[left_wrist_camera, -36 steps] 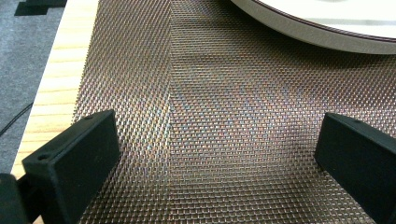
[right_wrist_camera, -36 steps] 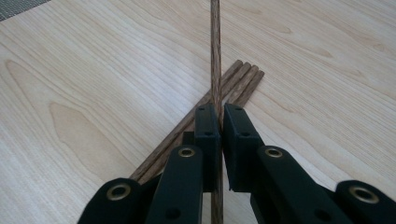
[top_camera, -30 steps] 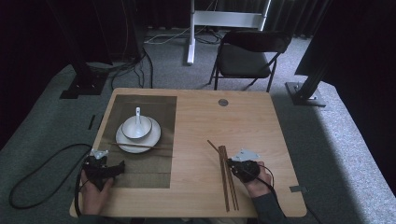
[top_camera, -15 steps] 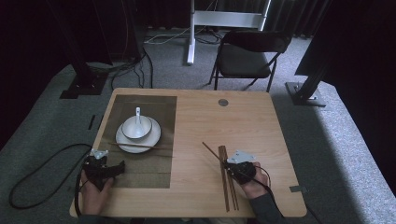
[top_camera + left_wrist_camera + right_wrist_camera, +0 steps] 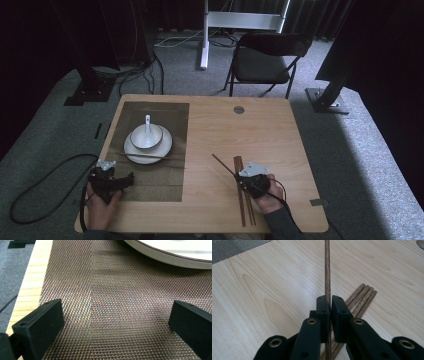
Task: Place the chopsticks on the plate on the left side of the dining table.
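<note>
We are setting a place at the table (image 5: 280, 130), and the work is looking partly done. On the woven placemat (image 5: 150, 175) the plate (image 5: 131, 150) is already carrying the bowl (image 5: 152, 140) with the white spoon (image 5: 147, 121) in it, and one chopstick (image 5: 150, 156) is lying across the near edge of the plate.

We are now holding a second chopstick (image 5: 327, 270) in the right tongs (image 5: 329, 305), whose jaws are clamped tight on its shaft. In the high view that stick is pointing up and left over bare wood, away from the remaining chopsticks (image 5: 244, 200), which are lying bundled on the table just beside the right hand (image 5: 270, 197).

The left tongs (image 5: 112, 322) are waiting with jaws wide apart and nothing between them, low over the placemat, with the plate rim near at the far side.

As we are judging it, what is left is carrying this stick across to the placemat and laying it alongside its partner by the plate.
</note>
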{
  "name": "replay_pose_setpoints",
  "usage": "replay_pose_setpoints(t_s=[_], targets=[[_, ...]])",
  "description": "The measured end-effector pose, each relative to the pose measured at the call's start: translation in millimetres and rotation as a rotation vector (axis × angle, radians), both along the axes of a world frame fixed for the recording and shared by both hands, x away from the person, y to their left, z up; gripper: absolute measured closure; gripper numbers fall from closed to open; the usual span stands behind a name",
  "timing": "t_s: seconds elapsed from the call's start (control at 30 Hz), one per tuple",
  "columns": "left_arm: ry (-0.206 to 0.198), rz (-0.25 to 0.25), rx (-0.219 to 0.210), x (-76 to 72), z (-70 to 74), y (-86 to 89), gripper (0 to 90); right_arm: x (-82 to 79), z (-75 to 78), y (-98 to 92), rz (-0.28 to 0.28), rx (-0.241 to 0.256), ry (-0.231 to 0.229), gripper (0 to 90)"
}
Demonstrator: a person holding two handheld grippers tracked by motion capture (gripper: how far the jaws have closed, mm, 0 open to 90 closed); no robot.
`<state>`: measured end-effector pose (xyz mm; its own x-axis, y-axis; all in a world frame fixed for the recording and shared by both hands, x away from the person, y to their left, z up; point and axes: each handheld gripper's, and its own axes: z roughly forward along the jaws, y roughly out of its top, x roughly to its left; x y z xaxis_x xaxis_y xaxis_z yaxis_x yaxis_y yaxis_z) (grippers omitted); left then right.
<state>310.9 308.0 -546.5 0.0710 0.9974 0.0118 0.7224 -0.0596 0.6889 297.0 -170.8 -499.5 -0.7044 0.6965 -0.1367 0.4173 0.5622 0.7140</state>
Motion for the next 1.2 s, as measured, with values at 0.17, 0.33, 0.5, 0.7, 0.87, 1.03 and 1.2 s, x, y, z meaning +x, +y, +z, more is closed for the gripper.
replay_pose_setpoints(t_s=[0.17,0.33,0.5,0.7,0.87,1.03,1.2], targets=[[0.0,0.0,0.0,0.0,0.0,0.0,0.2,-0.7,0.1,2.1,0.008,-0.002,-0.001,85.0],[0.0,0.0,0.0,0.0,0.0,0.0,0.2,-0.7,1.1,5.0,0.019,-0.007,-0.003,85.0],[0.0,0.0,0.0,0.0,0.0,0.0,0.2,-1.0,1.5,9.8,0.037,-0.012,-0.009,85.0],[0.0,0.0,0.0,0.0,0.0,0.0,0.2,-1.2,2.5,14.0,0.047,-0.014,-0.009,84.9],[0.0,0.0,0.0,0.0,0.0,0.0,0.2,-0.4,4.1,16.1,0.055,-0.017,-0.015,85.0],[0.0,0.0,0.0,0.0,0.0,0.0,0.2,0.0,5.3,18.9,0.063,-0.02,-0.016,85.0],[0.0,0.0,0.0,0.0,0.0,0.0,0.2,0.7,6.4,22.0,0.071,-0.022,-0.018,85.0]])
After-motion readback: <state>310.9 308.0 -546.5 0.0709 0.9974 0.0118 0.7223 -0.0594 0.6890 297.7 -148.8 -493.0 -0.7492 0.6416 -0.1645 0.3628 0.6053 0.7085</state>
